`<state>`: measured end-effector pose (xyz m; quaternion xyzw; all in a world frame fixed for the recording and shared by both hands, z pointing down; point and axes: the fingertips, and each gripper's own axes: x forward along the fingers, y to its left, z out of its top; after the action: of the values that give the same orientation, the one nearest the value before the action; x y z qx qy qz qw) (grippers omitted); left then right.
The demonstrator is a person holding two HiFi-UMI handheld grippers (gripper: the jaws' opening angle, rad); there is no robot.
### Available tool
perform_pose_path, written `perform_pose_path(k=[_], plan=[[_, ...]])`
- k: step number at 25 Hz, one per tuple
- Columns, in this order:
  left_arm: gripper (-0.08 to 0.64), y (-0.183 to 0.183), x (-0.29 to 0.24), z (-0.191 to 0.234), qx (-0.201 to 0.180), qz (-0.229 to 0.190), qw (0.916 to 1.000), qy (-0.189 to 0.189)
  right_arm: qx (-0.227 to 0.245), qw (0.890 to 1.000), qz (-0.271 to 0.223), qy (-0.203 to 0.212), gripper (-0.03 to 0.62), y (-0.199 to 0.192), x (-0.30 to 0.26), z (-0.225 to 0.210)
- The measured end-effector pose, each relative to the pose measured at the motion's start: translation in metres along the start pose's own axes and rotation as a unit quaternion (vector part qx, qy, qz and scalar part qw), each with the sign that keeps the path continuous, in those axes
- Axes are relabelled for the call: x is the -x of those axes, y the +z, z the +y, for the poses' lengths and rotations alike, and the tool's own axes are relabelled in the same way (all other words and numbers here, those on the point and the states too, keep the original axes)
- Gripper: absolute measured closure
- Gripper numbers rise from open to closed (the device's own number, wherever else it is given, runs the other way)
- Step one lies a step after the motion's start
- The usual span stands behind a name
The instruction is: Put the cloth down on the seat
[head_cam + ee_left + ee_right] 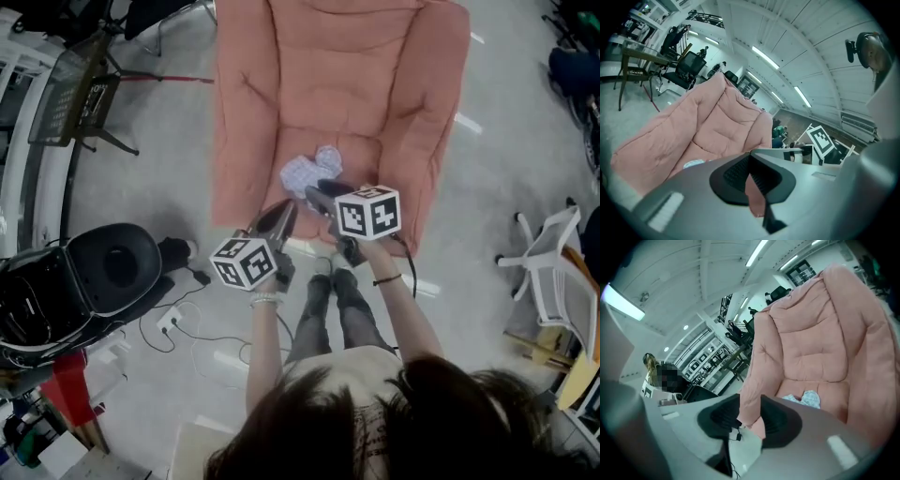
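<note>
A crumpled white-and-blue patterned cloth (312, 170) lies on the seat of the pink padded armchair (375, 84), near its front edge. No gripper touches it. My right gripper (324, 194) hovers just in front of the cloth, over the seat's front edge, open with nothing between its fingers. In the right gripper view the cloth (806, 398) shows beyond the spread pads (778, 420). My left gripper (283, 216) sits lower left of the cloth, by the chair's front corner, shut and empty. In the left gripper view a sliver of the cloth (693, 163) shows on the seat.
A black round-seated chair (112, 267) stands on the floor at left, with cables (173, 323) beside it. A white office chair (553, 258) stands at right. A dark folding chair (75, 94) is at the upper left. The person's legs (328, 309) stand before the armchair.
</note>
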<state>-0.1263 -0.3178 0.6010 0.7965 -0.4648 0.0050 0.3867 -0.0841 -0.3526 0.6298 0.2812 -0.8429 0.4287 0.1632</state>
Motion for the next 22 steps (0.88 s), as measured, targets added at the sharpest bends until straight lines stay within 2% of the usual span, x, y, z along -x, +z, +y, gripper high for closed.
perform_pose_path(k=[8,14,22], plan=[[0.568,0.031,0.016,-0.036,-0.022,-0.027,0.9993,-0.014,0.017,0.998,-0.051,0.011,0.471,0.033,0.037,0.037],[0.569,0.042,0.021,-0.053,-0.043,-0.032,0.9981,-0.030,0.029,0.997,-0.070,0.026,0.486,0.046,0.050,0.055],[0.568,0.056,0.060,-0.108,-0.081,-0.047,0.9940,-0.057,0.056,0.993,-0.099,0.041,0.525,0.048,0.103,0.105]])
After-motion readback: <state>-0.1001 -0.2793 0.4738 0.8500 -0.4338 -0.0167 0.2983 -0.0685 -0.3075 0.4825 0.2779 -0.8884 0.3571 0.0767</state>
